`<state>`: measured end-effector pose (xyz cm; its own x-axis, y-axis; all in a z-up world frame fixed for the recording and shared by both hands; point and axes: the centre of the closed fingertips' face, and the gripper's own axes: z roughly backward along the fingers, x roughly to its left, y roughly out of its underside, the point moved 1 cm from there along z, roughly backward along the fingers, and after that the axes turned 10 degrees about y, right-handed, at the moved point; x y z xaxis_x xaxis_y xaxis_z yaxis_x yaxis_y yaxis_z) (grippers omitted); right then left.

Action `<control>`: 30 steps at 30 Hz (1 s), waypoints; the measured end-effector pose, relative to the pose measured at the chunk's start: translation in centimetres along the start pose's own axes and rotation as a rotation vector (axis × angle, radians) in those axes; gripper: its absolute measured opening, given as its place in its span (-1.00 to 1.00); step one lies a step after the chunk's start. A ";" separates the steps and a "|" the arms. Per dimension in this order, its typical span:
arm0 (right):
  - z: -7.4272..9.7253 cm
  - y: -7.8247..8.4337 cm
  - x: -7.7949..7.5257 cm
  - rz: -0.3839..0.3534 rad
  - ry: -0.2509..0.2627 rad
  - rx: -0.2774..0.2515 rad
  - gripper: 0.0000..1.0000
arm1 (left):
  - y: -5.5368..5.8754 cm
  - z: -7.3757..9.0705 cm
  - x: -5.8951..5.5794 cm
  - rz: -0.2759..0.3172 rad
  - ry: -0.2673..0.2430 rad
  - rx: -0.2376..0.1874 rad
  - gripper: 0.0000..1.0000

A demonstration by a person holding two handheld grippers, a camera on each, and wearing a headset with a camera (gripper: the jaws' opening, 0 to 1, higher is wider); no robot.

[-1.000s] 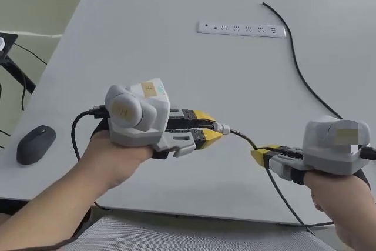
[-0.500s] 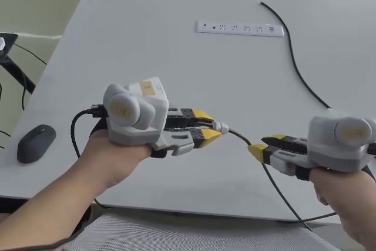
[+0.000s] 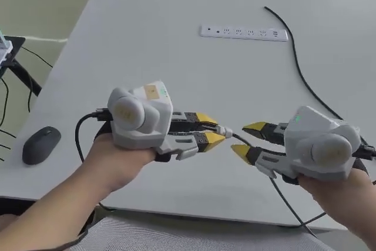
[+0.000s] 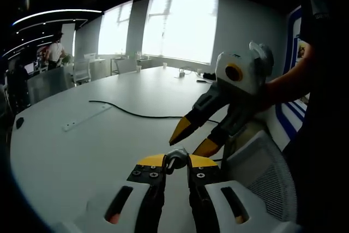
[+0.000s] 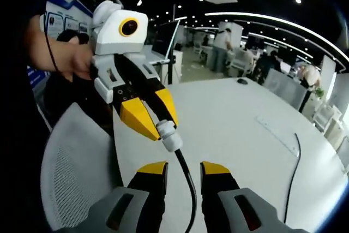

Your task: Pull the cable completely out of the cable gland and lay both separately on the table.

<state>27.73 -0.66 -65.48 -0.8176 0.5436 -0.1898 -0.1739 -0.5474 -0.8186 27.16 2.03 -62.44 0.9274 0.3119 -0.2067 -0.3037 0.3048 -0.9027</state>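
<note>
My left gripper (image 3: 212, 133) is shut on a small white cable gland (image 3: 224, 130), held above the table's near edge. A black cable (image 3: 279, 193) leaves the gland and runs right and down past the edge. My right gripper (image 3: 249, 139) stands open just right of the gland, its yellow jaws apart around the cable without pinching it. In the right gripper view the cable (image 5: 188, 181) passes between the open right gripper (image 5: 184, 168) and the gland (image 5: 168, 133) sits just ahead in the left gripper (image 5: 146, 114). In the left gripper view the gland (image 4: 175, 159) is clamped in the left gripper (image 4: 177, 161).
A white power strip (image 3: 244, 32) lies at the back of the grey table (image 3: 147, 57), and a black cable (image 3: 299, 69) curves along its right side. A dark mouse (image 3: 41, 144) rests at the left edge. A grey mesh chair (image 3: 176, 233) is below the near edge.
My right gripper has let go of the cable, opened its jaws and moved left towards the gland. The left gripper still holds the gland in about the same place.
</note>
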 end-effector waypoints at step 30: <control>-0.4 0.0 -0.1 -0.003 -0.001 0.018 -0.99 | -0.1 -0.1 0.2 -0.005 0.007 -0.008 -0.70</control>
<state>28.06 -0.41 -65.68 -0.8177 0.5445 -0.1870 -0.1861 -0.5574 -0.8091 27.38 1.95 -62.40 0.9305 0.3038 -0.2044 -0.2970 0.2996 -0.9067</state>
